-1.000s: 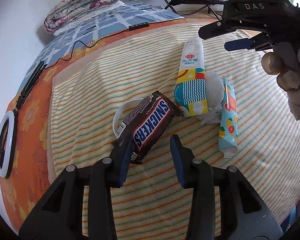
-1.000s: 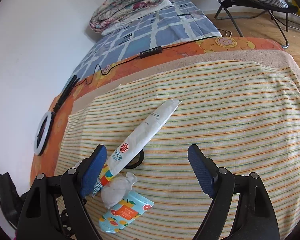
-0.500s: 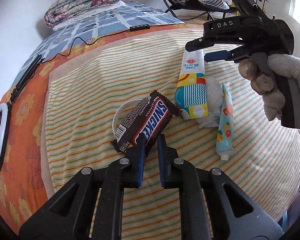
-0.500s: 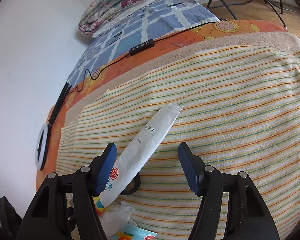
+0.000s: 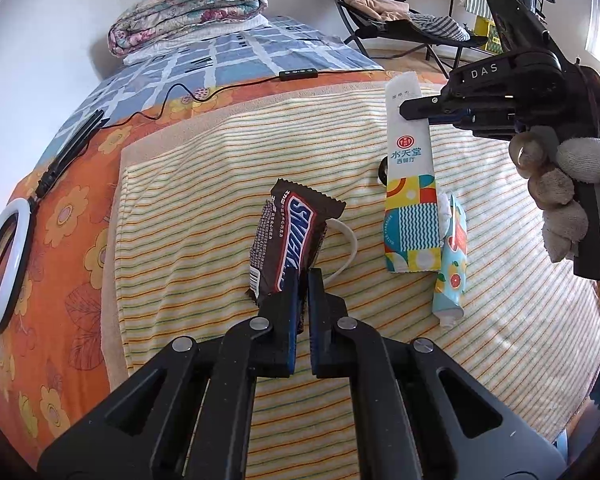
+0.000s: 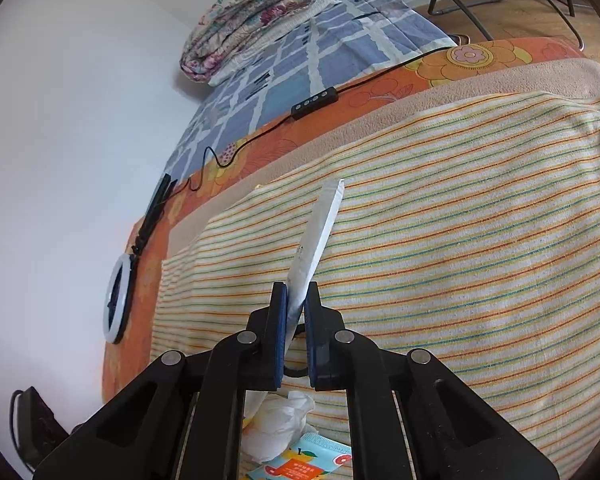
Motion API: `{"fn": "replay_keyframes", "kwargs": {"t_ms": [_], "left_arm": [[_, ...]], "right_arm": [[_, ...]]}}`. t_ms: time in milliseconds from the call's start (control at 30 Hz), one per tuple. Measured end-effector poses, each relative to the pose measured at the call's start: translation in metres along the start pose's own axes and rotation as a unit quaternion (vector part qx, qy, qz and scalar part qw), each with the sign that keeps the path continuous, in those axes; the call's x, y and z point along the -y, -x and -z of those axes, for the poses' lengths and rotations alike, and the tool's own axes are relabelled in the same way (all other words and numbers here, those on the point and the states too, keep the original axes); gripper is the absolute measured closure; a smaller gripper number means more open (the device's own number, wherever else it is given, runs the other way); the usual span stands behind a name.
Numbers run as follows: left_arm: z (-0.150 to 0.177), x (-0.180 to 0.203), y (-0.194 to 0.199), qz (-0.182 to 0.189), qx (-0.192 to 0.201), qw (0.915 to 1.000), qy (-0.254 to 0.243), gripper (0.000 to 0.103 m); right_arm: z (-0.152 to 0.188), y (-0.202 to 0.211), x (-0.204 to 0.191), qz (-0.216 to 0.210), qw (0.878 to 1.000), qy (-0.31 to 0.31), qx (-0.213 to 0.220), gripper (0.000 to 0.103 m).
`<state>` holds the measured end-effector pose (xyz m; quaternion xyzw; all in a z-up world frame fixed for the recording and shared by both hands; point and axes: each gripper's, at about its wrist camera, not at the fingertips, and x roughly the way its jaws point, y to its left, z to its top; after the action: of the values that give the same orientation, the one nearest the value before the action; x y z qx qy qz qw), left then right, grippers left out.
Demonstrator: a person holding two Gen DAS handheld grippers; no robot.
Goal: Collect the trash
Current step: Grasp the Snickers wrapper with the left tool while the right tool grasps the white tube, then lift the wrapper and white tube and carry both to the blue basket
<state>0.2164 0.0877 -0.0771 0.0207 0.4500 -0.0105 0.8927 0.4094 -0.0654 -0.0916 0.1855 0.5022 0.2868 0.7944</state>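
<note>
My left gripper [image 5: 303, 276] is shut on the near end of a brown Snickers wrapper [image 5: 288, 236], which tilts up off the striped towel [image 5: 204, 208]. My right gripper [image 6: 296, 294] is shut on a long white wet-wipe packet [image 6: 318, 236], held edge-on and lifted; in the left wrist view the packet [image 5: 410, 184] hangs from that gripper [image 5: 416, 110], its patterned end low. A crumpled white tissue [image 6: 278, 428] and an orange-fruit packet [image 5: 452, 256] lie on the towel beside it.
A white ring [image 5: 346, 248] lies under the Snickers wrapper; a small black ring [image 5: 382, 170] lies behind the packet. A ring light [image 5: 4, 264], cable and remote [image 5: 298, 75] lie on the orange sheet. A folded quilt [image 5: 188, 12] and folding chair [image 5: 400, 16] are beyond.
Both grippers closed: the left on the Snickers wrapper, the right on the white packet. Both items have since been raised off the towel, and the packet turned edge-on.
</note>
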Motion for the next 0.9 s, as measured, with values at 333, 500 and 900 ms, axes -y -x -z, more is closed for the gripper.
{"fn": "replay_keyframes", "kwargs": {"t_ms": [333, 500, 900], "left_arm": [[0.001, 0.003, 0.035, -0.005, 0.014, 0.9999, -0.001, 0.101], [0.006, 0.006, 0.057, -0.004, 0.022, 0.9997, -0.001, 0.101], [0.032, 0.009, 0.102, 0.013, 0.015, 0.9994, 0.029, 0.101]], "right_arm": [[0.019, 0.049, -0.049, -0.009, 0.996, 0.075, 0.040, 0.098], [0.033, 0.076, -0.070, -0.005, 0.992, 0.111, 0.058, 0.098], [0.086, 0.129, -0.092, -0.004, 0.984, 0.166, 0.065, 0.098]]}}
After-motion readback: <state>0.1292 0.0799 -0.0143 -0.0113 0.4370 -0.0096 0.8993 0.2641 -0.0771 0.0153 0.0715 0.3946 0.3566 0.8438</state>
